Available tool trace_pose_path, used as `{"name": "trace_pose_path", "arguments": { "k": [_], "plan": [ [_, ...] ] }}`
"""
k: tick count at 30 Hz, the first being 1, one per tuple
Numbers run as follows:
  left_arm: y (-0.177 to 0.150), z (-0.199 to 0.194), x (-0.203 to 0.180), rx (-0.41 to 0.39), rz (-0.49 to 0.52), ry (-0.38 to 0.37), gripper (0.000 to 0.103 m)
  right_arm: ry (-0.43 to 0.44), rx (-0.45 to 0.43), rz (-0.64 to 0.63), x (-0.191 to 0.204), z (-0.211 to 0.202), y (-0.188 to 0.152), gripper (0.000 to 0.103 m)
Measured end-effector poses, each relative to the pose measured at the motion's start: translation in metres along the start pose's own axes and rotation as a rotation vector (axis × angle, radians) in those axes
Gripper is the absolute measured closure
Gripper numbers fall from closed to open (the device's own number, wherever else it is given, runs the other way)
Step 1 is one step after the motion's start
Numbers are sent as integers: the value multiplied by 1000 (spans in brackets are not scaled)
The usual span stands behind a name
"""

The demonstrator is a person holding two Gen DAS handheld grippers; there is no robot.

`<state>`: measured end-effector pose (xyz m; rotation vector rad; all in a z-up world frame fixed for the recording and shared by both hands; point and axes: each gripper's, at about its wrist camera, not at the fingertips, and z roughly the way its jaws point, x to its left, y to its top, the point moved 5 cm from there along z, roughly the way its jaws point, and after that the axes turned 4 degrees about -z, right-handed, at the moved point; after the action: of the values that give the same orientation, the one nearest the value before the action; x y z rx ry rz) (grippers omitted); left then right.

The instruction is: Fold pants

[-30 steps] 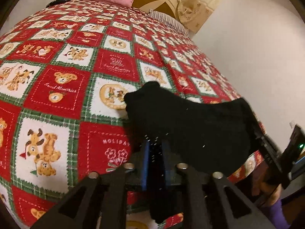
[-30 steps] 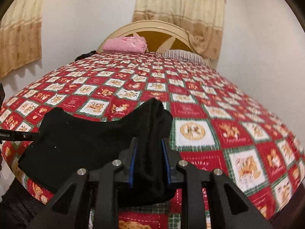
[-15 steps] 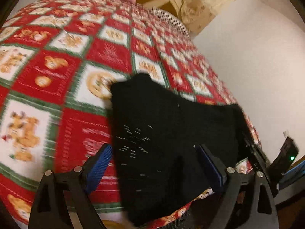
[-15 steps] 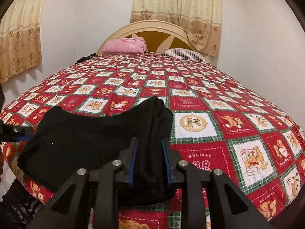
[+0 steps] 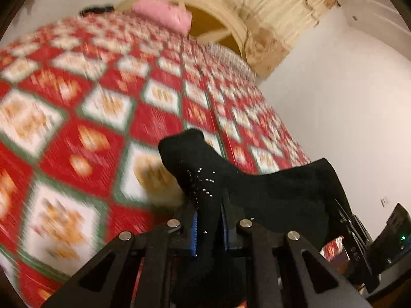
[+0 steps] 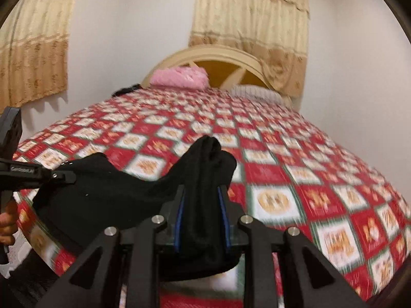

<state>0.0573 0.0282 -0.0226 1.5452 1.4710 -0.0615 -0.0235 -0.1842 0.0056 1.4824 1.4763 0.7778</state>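
The pants (image 6: 123, 195) hang over the bed's near edge, stretched between both grippers; pillows (image 6: 179, 77) lie at the far end (before the headboard (image 6: 226, 59)).

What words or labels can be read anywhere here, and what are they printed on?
"GenRobot.AI", as best it reads, small and soft: on the side of the left gripper seen from the right wrist view.
Lettering on the bedspread squares: too blurred to read in either view.
Black pants: silver studs only, no words seen.
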Motion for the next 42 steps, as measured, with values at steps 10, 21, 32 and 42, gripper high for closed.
{"name": "trace_pose_path", "arguments": {
  "k": [10,21,32,42],
  "plan": [
    [110,-77,54,-259,149,280,89,217,-143,-38,97,72,99,77],
    [86,-61,188,-57,121,735,78,360,232,95,117,207,32,47],
    [103,-58,149,-146,72,649,77,411,98,-8,140,149,87,76],
    [63,-12,137,-71,197,780,77,412,304,109,152,165,25,56]
  ]
}}
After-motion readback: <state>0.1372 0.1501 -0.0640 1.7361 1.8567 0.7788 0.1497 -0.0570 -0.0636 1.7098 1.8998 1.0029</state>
